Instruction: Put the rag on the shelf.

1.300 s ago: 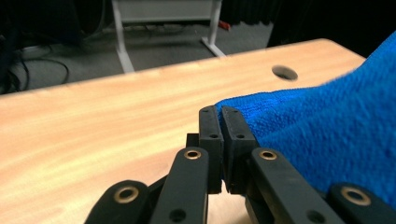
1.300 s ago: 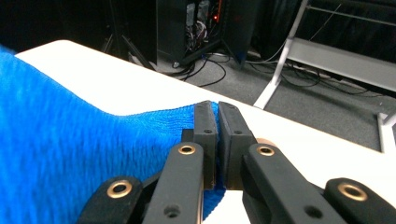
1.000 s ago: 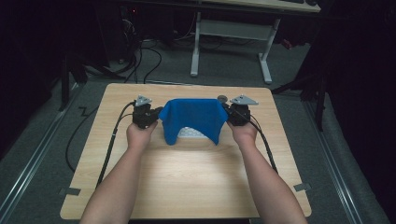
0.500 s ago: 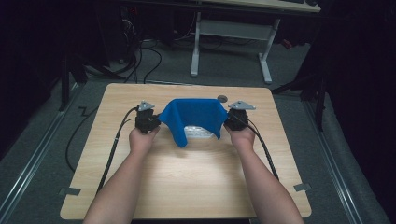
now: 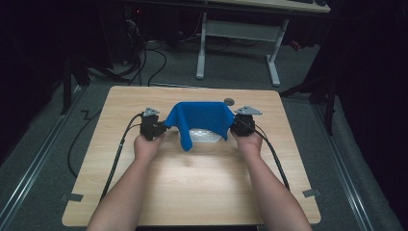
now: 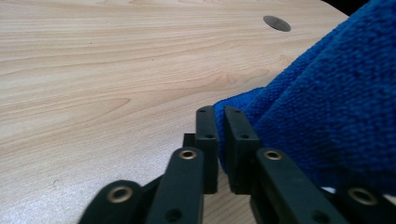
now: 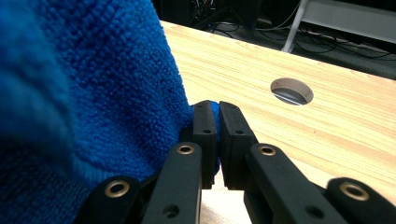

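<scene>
The room is dim, with a grey floor, loose cables and the white legs of another desk behind the pale wooden worktop. A round cable hole sits near the worktop's far edge.

Over the middle of the worktop hangs a blue towel, stretched from side to side between the two hands, so its long axis runs left to right across the table. Its top edge is taut and roughly level; the cloth sags below, and one flap droops toward the person on the left side. Something pale and shiny lies on the wood beneath it; I cannot tell what it is.

The left gripper pinches the towel's left corner, though its jaws have just been easing apart a little, with cloth between them. The right gripper pinches the right corner, jaws nearly together on the fabric.
</scene>
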Tool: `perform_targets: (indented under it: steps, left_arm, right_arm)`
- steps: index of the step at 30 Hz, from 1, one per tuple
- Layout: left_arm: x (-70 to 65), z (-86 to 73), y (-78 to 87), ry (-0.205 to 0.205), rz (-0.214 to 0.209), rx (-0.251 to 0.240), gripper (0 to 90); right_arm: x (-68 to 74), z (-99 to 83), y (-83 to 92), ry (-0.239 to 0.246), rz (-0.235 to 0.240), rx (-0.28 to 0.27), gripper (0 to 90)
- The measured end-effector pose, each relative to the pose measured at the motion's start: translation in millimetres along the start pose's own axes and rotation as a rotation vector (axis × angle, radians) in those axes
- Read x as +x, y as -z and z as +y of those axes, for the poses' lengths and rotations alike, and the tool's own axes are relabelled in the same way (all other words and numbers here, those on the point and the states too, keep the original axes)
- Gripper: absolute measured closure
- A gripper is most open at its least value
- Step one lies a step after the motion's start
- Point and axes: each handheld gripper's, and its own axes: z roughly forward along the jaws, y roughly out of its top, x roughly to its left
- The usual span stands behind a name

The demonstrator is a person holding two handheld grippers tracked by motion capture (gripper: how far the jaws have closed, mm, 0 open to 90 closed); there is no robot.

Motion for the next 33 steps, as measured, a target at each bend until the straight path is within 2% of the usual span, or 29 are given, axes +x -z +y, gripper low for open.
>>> perform_targets:
  steps: [3,5,9,17,24,29,33]
  left_arm:
    - [0.5,1.4,2.2,-0.001,0.025,-0.007,74.6]
    - [1.5,4.2,6.8,-0.012,0.040,-0.015,71.6]
    - [3.9,10.9,18.1,-0.018,0.061,-0.046,69.4]
    - [5.4,20.2,38.3,-0.044,0.113,-0.070,63.1]
    - [3.3,27.2,58.6,-0.063,0.137,-0.096,59.8]
    - [1.6,29.0,69.3,-0.069,0.157,-0.104,56.5]
    - [-1.6,27.9,78.1,-0.070,0.157,-0.124,54.6]
  right_arm:
    - [-0.8,1.3,1.6,0.001,0.000,0.001,78.6]
    - [-2.4,3.0,3.6,0.005,-0.006,0.001,75.2]
    - [-6.6,7.8,10.1,0.008,-0.011,-0.010,70.4]
    - [-13.0,18.9,26.7,0.006,-0.039,-0.056,61.7]
    - [-18.9,27.0,45.7,0.014,-0.078,-0.089,55.0]
    - [-21.9,30.7,57.4,0.019,-0.088,-0.098,52.9]
    - [-23.4,31.8,66.7,0.013,-0.083,-0.094,50.1]
